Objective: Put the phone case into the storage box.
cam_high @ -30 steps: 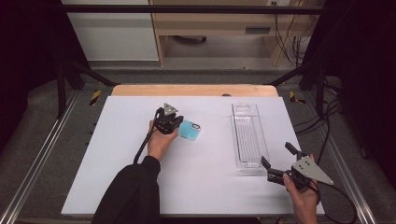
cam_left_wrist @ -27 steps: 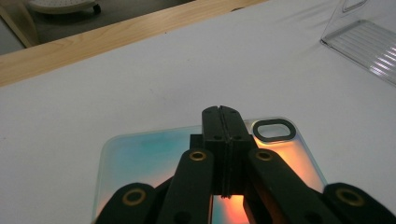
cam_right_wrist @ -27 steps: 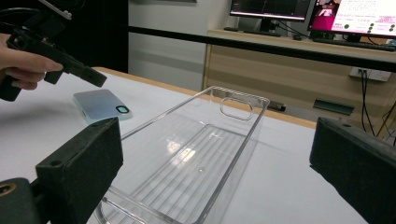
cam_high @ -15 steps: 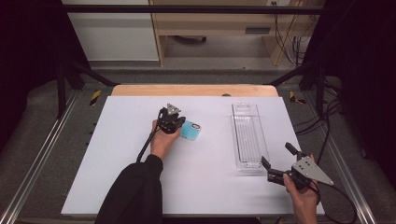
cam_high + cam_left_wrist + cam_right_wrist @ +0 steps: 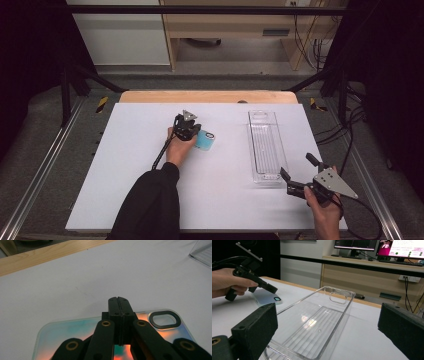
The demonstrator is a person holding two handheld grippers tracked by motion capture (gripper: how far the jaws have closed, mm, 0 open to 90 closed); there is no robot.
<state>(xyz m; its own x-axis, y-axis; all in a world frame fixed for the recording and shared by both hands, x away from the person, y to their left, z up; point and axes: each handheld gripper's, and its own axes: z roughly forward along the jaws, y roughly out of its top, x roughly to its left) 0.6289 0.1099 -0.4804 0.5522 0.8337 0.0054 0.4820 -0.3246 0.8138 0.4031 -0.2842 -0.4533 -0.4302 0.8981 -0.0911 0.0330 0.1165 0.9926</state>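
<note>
at centre frame, the left gripper (image 5: pixel 192 134) rests with jaws closed and empty over the phone case (image 5: pixel 205 140); nothing is lifted yet. at lower right, the right gripper (image 5: pixel 296 176) waits open by the clear tray (image 5: pixel 264 145).

Left gripper (image 5: pixel 192 131): black linked jaws with brass-coloured pivot pins, grey three-cornered plate on top, black cable trailing. Left arm: black sleeve (image 5: pixel 150 200). Right gripper (image 5: pixel 295 175): black, blocky, apparently rubber pads; grey plate with small screws.
</note>
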